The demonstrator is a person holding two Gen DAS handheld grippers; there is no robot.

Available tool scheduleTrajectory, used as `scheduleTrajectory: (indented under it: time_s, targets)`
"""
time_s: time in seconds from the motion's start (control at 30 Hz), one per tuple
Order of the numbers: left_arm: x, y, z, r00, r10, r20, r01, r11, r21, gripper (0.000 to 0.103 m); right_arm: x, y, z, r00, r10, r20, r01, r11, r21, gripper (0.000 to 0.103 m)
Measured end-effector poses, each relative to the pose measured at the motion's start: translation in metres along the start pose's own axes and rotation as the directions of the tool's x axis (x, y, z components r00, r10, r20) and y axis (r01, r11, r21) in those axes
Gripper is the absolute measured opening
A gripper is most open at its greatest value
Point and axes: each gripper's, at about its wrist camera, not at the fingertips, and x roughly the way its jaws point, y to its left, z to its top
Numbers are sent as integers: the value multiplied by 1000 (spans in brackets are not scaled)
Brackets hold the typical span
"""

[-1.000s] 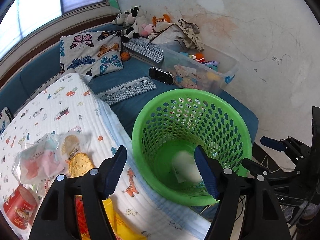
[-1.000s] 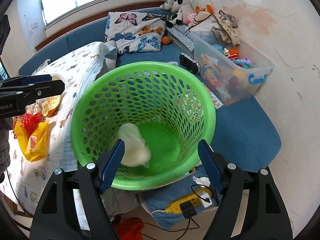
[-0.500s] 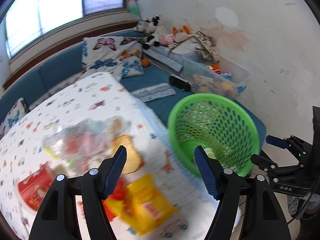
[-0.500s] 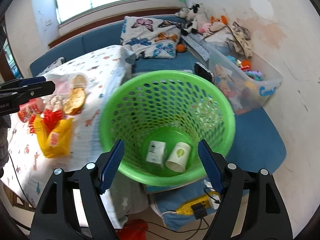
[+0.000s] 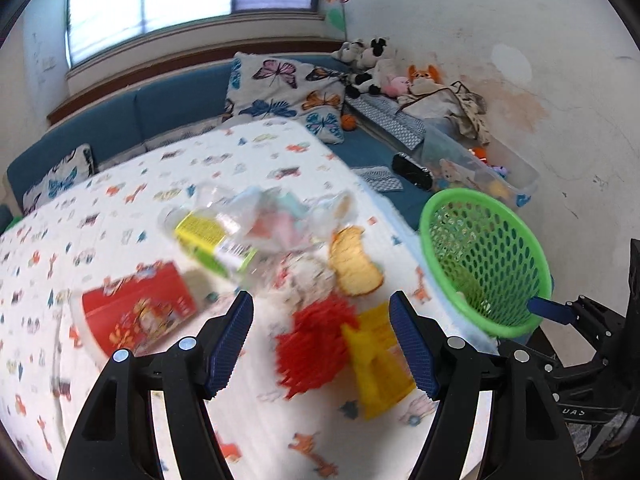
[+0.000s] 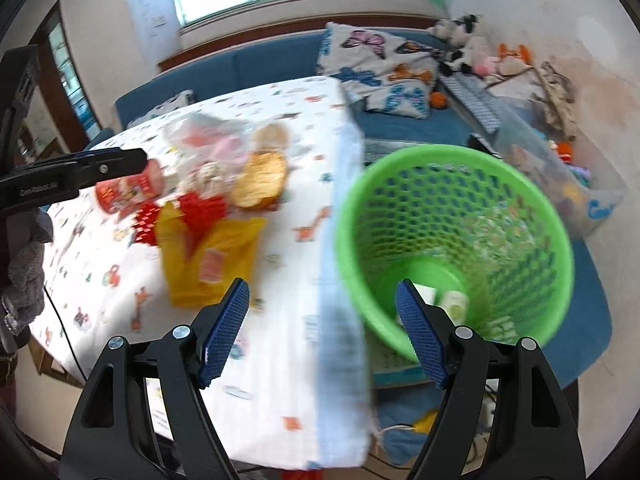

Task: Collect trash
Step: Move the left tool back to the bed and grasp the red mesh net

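Left wrist view
- Left gripper (image 5: 322,340): jaws apart, nothing between the blue ribbed pads – it hangs over the table's litter.
- Table (image 5: 120,208): covered by a white cloth printed with small cars and animals.
- Trash on the cloth: a red cylindrical snack tub (image 5: 136,316) lying on its side; a clear plastic bottle with a yellow-green label (image 5: 216,244), blurred; clear crumpled plastic wrappers (image 5: 276,220); a round golden foil wrapper (image 5: 354,266); a red spiky plastic piece (image 5: 316,348) touching a yellow plastic bag (image 5: 378,364).
- Green perforated plastic basket (image 5: 486,268): stands just off the table's right edge; its contents cannot be made out from here.
- Clear plastic storage bin (image 5: 480,168): behind the basket on the blue bench, holding toys; cloth and plush animals are piled at its far end.
- Right gripper (image 5: 550,310): only a blue tip and black frame show at the basket's rim.

Right wrist view
- Right gripper (image 6: 322,330): jaws wide, empty – poised over the table edge, with the basket behind the right pad.
- Green basket (image 6: 452,196): holds a small white carton (image 6: 424,292) and a white paper cup (image 6: 456,302) at its bottom.
- Table trash: yellow bag (image 6: 212,260), red spiky piece (image 6: 200,208), golden wrapper (image 6: 260,178) and red tub (image 6: 128,190) lie well left of the basket.
- Storage bin (image 6: 560,168): toys inside, blurred.
- Left gripper (image 6: 80,166): a black arm enters from the left above the red tub; its jaws cannot be judged here.
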Motion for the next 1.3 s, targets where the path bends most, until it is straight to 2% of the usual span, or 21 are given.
scheduleTrajectory:
  time_s: [0.27, 0.5, 0.63, 0.9, 0.93, 1.03, 1.3]
  targets:
    - [11, 30, -28, 998, -30, -51, 28, 999, -40, 68, 8, 20, 2, 1000, 10, -15, -11, 1000, -23, 76]
    - [37, 29, -41, 992, -68, -105, 66, 997, -27, 67, 12, 22, 0, 1000, 7, -28, -7, 1000, -18, 76]
    - [52, 25, -42, 988, -94, -126, 92, 996, -20, 54, 14, 26, -1, 999, 9, -35, -9, 1000, -24, 76]
    - [58, 19, -42, 983, -141, -116, 140, 990, -20, 20, 19, 32, 0, 998, 22, -53, -24, 999, -36, 76]
    - [56, 19, -42, 985, -135, -111, 134, 991, -15, 8, 21, 33, 0, 998, 26, -55, -28, 999, -36, 76]
    - [52, 22, -43, 987, -126, -96, 124, 992, -19, 7, 24, 37, 0, 998, 37, -56, -39, 999, -36, 81]
    - [31, 34, -41, 995, -86, -43, 85, 996, -26, 7, 42, 56, 3, 994, 76, -76, -81, 995, -55, 87]
